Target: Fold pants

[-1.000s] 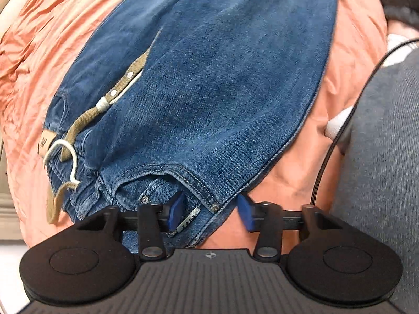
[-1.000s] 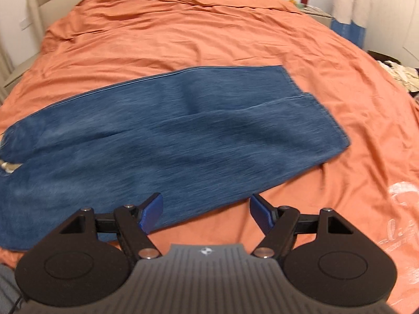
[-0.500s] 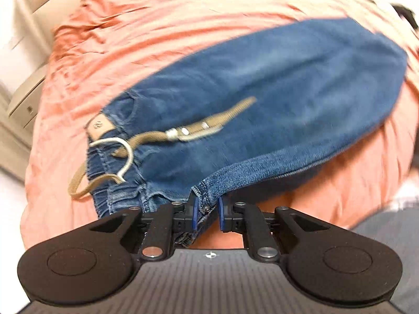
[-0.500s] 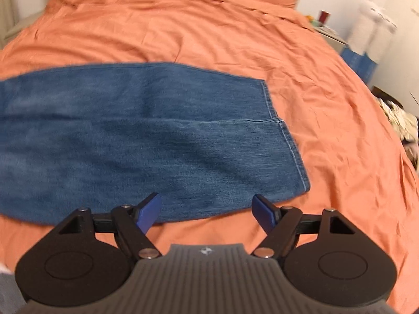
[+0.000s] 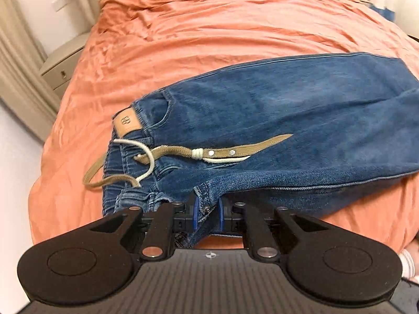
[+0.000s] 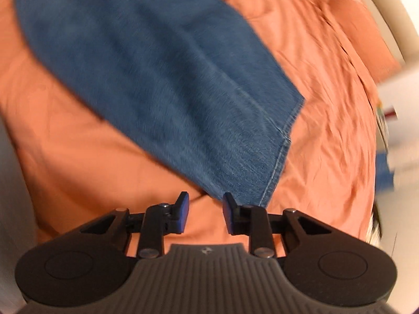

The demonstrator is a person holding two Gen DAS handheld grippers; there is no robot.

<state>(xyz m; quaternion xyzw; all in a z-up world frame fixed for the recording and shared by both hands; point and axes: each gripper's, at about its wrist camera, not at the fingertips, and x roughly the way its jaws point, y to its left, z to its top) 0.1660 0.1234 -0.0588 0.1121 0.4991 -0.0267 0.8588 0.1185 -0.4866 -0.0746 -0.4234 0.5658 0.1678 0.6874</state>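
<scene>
Blue jeans (image 5: 288,110) lie folded lengthwise across an orange bed, with a tan belt (image 5: 235,151) and a white cord trailing from the waist. My left gripper (image 5: 207,209) is shut on the near edge of the waist by the pocket rivet, and that bit of denim is raised off the bed. In the right wrist view the leg end (image 6: 162,78) runs down to the hem (image 6: 277,167). My right gripper (image 6: 205,204) hangs over the near hem corner with its jaws closing. The corner tip lies by the right pad, and the pads do not press on it.
The orange duvet (image 5: 209,26) covers the whole bed and is wrinkled. A beige nightstand (image 5: 60,70) and a curtain stand off the bed's left side. An orange pillow (image 6: 366,26) and the bed frame show at the upper right of the blurred right wrist view.
The left jaws went from apart around the pocket edge to shut on it and lifted it while rolling. The right gripper swung over to the hem corner, rolled, and its jaws narrowed.
</scene>
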